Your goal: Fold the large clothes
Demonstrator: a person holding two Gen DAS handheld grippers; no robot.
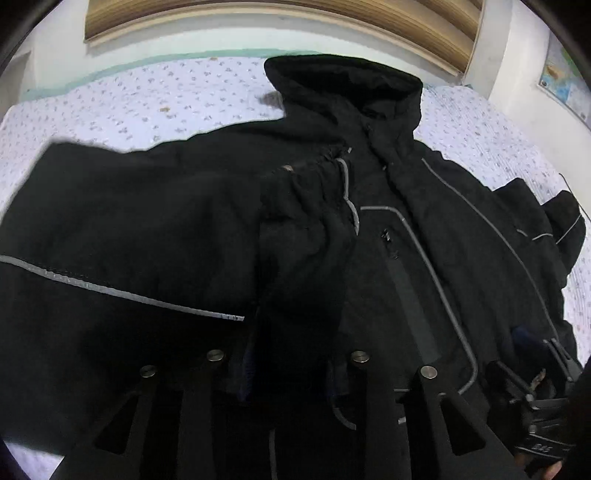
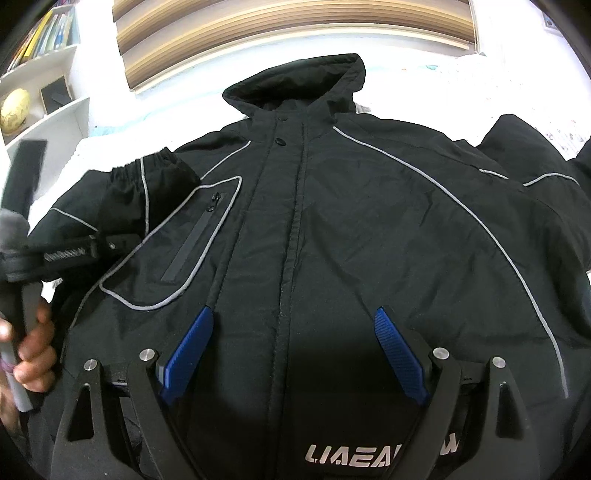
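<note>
A black hooded jacket (image 2: 332,221) with grey piping lies face up on the bed, zipped, hood (image 2: 295,81) at the far end. One sleeve (image 1: 147,221) is folded across the chest, its gathered cuff (image 2: 155,173) resting by the chest pocket. My left gripper (image 1: 291,354) has bunched sleeve fabric filling the gap between its fingers. From the right wrist it shows at the left (image 2: 107,245), held in a hand (image 2: 33,350). My right gripper (image 2: 295,347) stands open just above the jacket's lower front, blue pads (image 2: 188,354) wide apart with nothing pinched.
The bed sheet (image 1: 147,99) is pale with a small flower print and shows around the jacket. The other sleeve (image 2: 535,158) lies crumpled at the right. A wooden headboard (image 1: 258,18) runs behind, and a white bookshelf (image 2: 48,74) with a globe (image 2: 14,110) stands at the left.
</note>
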